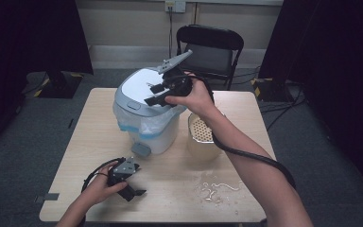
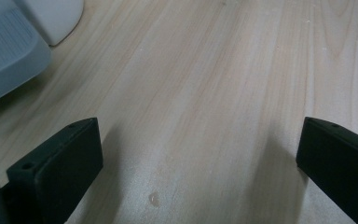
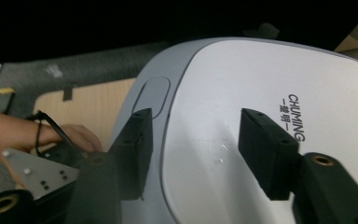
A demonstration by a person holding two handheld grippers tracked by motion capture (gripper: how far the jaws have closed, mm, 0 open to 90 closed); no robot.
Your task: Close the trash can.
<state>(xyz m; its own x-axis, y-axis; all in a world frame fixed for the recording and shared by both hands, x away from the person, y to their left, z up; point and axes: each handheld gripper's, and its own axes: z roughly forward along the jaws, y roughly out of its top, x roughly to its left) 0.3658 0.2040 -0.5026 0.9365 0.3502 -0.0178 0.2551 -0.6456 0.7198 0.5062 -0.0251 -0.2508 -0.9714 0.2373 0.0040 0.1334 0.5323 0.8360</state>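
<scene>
On the light wooden table [image 1: 179, 189], one white pedal bin [image 1: 146, 113] with a grey-rimmed lid and a plastic liner stands toward the far left, and one pale round container [image 1: 203, 137] with a perforated insert sits just beside it on the right. The near half of the tabletop is mostly bare except for a few pale scraps [image 1: 217, 188] near the front right. One black folding chair [image 1: 210, 49] stands beyond the far edge. The right gripper [image 1: 158, 94] is held over the bin lid, arm reaching forward across the table, jaws apart with nothing between them. The left gripper [image 1: 131, 187] rests low near the front left edge, jaws wide apart over bare wood.
</scene>
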